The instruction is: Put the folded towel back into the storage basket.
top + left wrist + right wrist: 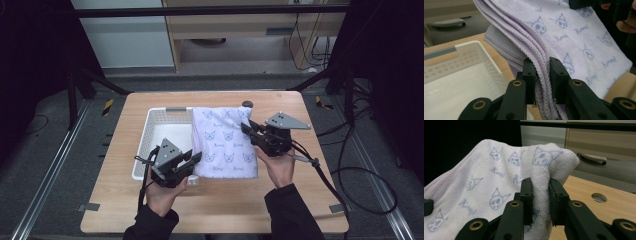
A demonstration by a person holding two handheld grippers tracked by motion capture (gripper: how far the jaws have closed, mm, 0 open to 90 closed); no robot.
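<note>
Pale lilac terry, printed with blue cat faces and script, the folded towel [225, 142] lies at the table's [300, 210] centre, its left part over a white basket [150, 135]. At its seven o'clock corner the left gripper [541, 72] pinches the stacked ribbed edges. At three o'clock the right gripper [541, 192] clamps a bunched fold.

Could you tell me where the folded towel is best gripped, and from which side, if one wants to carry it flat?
Grip the folded towel at its two opposite edges, as now: the left gripper pinches the stacked hemmed layers from the basket side, and the right gripper pinches the rounded fold from the other side. Probably best, since coming in edge-on lets each pair of jaws close over all the layers at once.
</note>
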